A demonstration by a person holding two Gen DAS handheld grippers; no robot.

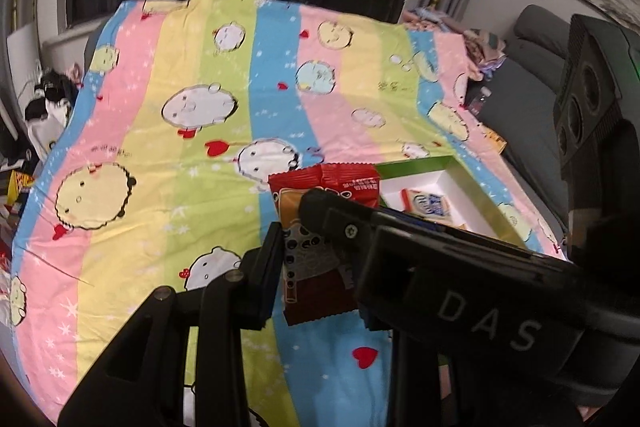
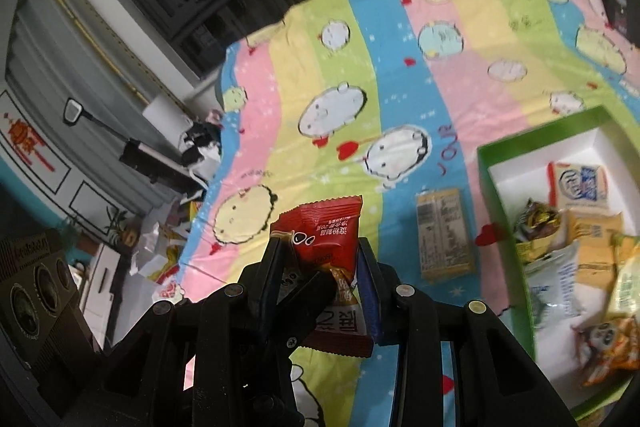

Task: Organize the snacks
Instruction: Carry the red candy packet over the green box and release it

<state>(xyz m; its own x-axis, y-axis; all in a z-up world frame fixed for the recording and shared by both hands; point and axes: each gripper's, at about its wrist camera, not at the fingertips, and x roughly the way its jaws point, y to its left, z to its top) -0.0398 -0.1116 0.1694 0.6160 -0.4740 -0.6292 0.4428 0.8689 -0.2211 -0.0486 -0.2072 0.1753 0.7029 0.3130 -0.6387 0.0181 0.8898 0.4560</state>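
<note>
While both jaws pinch red packet (image 2: 320, 235), right view shows yellow packet (image 2: 445, 235) (loose)

- A bed (image 1: 224, 131) (image 2: 472, 67) carries everything; its sheet has pink, yellow, green and blue stripes with round cartoon faces and red hearts.
- A green-rimmed box (image 1: 472, 179) (image 2: 500, 195) with a white inside lies on the sheet toward the right side, snack packets in it.
- A tan snack packet (image 2: 445, 234) lies flat on the sheet just beside the box's left wall.
</note>
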